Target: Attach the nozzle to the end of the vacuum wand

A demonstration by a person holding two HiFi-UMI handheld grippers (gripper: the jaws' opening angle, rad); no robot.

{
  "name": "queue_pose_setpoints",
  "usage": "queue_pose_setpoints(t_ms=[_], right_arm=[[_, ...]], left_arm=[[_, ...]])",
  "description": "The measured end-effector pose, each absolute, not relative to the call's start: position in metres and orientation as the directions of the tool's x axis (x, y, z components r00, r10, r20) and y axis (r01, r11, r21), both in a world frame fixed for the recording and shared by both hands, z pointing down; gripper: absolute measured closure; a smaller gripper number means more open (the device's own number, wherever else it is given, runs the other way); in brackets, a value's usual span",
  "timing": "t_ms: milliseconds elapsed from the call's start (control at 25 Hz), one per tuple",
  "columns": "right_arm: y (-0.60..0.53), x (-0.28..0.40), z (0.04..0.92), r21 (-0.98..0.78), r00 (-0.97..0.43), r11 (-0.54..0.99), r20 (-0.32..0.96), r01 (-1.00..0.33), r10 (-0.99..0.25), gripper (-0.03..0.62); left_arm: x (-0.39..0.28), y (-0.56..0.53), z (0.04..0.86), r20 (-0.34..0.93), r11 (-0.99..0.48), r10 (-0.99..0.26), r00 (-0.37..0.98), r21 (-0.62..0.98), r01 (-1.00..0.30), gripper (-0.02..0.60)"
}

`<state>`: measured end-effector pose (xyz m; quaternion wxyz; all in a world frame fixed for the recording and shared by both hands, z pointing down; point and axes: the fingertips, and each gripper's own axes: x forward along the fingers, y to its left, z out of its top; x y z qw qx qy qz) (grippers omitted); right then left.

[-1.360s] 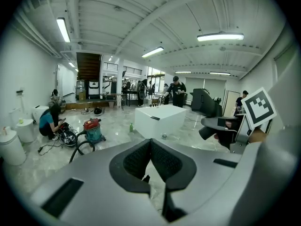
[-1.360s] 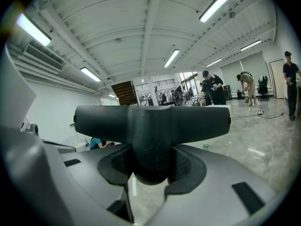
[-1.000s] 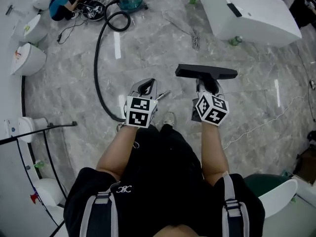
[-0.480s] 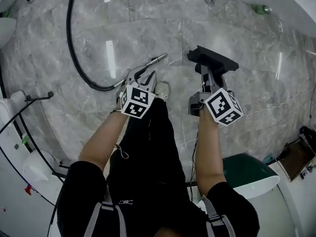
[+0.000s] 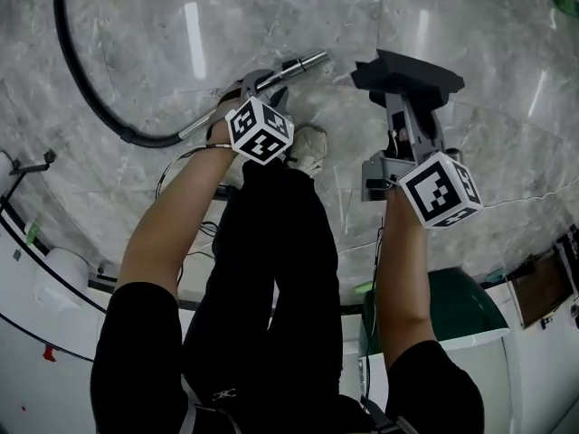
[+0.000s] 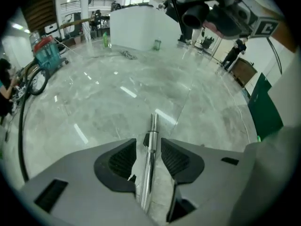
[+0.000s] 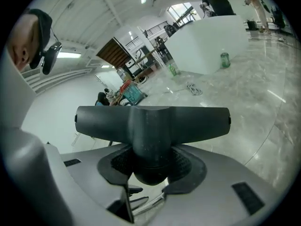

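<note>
Nozzle [image 7: 153, 121]: black, its neck clamped tight between my right gripper's [image 7: 151, 160] pads, wide head pointing away from me.
Vacuum wand [image 6: 149, 164]: chrome tube between my left gripper's [image 6: 149, 144] jaws, which were opening — pads just off it.
Wand tip: near the nozzle, not touching.
Hose [image 5: 136, 139]: black, curving away over the marble floor [image 5: 271, 7].
</note>
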<state>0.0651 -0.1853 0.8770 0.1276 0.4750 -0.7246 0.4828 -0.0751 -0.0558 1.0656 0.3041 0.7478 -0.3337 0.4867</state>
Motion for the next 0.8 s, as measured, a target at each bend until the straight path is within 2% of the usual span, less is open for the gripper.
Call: queue_pose_setpoints(t_ms=[200, 360, 640, 800], right_arm=[[-0.181, 0.063, 0.942, -0.568, -0.530, 0.107, 0.662, -0.816, -0.531, 0.418], [-0.176, 0.058, 0.973, -0.563, -0.535, 0.116, 0.674, -0.818, -0.510, 0.418], [-0.181, 0.058, 0.987, -0.553, -0.523, 0.100, 0.694, -0.827, -0.494, 0.418], [-0.191, 0.051, 0.983, -0.567, -0.542, 0.110, 0.687, -0.816, -0.483, 0.418]], left_arm=[[-0.072, -0.028, 1.167, 0.965, -0.679, -0.063, 0.254, 0.145, -0.720, 0.431], [-0.075, -0.012, 1.212, 0.976, -0.690, -0.020, 0.219, 0.145, -0.709, 0.431], [-0.076, -0.014, 1.226, 0.987, -0.694, -0.050, 0.150, 0.074, -0.717, 0.422], [-0.075, -0.012, 1.218, 0.984, -0.679, -0.002, 0.181, 0.132, -0.722, 0.414]])
